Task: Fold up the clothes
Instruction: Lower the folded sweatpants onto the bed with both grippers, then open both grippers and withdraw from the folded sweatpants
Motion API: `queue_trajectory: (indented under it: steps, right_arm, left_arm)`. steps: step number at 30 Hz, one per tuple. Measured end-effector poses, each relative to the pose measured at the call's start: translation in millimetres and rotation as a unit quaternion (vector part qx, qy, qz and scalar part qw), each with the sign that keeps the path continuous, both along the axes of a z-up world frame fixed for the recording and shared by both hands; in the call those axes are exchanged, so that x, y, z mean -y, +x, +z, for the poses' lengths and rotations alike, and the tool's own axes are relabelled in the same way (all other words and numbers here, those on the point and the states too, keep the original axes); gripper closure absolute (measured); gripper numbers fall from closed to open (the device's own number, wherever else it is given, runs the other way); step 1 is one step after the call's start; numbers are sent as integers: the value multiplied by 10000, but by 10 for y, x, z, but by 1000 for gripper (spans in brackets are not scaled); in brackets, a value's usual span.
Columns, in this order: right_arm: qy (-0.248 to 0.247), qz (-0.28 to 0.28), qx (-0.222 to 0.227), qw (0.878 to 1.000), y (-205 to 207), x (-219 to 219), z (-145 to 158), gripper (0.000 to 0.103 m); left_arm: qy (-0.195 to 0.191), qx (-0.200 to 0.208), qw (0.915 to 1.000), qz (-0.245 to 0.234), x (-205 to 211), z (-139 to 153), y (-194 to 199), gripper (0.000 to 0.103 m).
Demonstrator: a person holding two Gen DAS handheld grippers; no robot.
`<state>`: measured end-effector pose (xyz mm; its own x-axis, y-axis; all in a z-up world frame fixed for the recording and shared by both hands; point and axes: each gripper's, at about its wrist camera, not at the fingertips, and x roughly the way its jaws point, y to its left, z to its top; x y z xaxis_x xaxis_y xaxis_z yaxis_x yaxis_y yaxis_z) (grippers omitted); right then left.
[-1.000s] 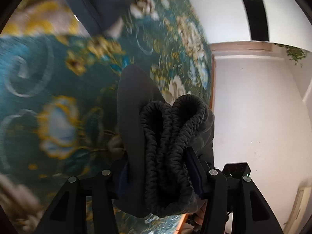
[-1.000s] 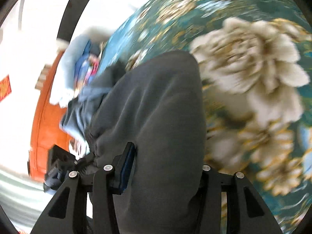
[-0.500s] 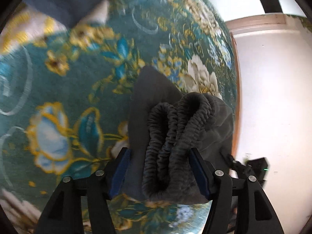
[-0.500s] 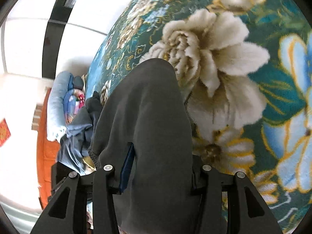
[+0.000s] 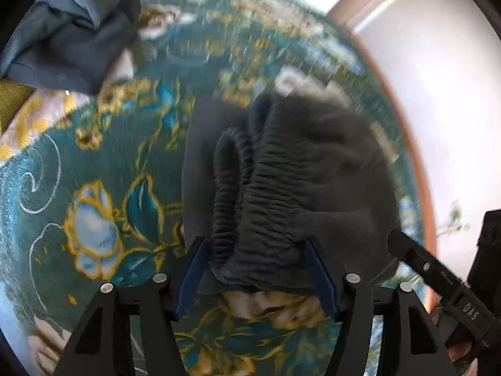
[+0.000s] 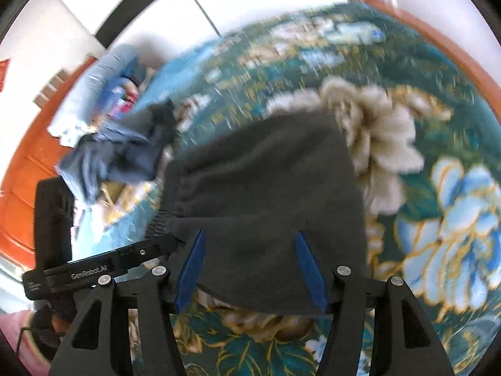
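Observation:
A folded dark grey garment with a ribbed elastic waistband [image 5: 269, 188] lies on the teal floral bedspread [image 5: 103, 169]. My left gripper [image 5: 255, 269] stands open, its blue pads on either side of the waistband end. In the right wrist view the same garment [image 6: 266, 194] shows as a smooth dark bundle, and my right gripper [image 6: 250, 269] is open around its near edge. The left gripper's body [image 6: 94, 272] shows at the left of the right wrist view, and the right gripper's body [image 5: 444, 279] at the right of the left wrist view.
A crumpled blue-grey garment [image 5: 69, 40] lies on the bedspread at the far left, also in the right wrist view [image 6: 116, 153]. A light blue pillow or bundle [image 6: 94, 94] lies beyond it. The orange-brown bed frame [image 6: 28, 175] and white wall [image 5: 438, 94] border the bed.
Both grippers have opened and let go of the grey garment, which now rests lower and wider on the bedspread. Both views have swung, bringing the other gripper into sight.

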<state>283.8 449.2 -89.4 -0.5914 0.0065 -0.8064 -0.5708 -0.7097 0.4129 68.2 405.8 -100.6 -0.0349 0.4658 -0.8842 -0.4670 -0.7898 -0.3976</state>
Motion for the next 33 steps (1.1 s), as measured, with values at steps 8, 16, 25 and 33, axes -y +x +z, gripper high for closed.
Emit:
queue_trajectory:
  steps: [8, 16, 25, 33]
  right_arm:
    - [6, -461, 244, 9986, -13, 65, -208, 42]
    - [336, -685, 436, 9961, 381, 669, -189, 41]
    - [547, -870, 954, 9901, 287, 1045, -649, 17]
    - [1536, -1249, 1057, 9745, 203, 1085, -681, 11]
  left_arm:
    - [482, -543, 9971, -217, 191, 161, 249, 36]
    - [-119, -850, 9963, 56, 452, -180, 524, 36]
    - [-628, -1753, 9825, -81, 477, -487, 485, 14]
    - [-560, -1908, 9800, 71, 537, -577, 383, 0]
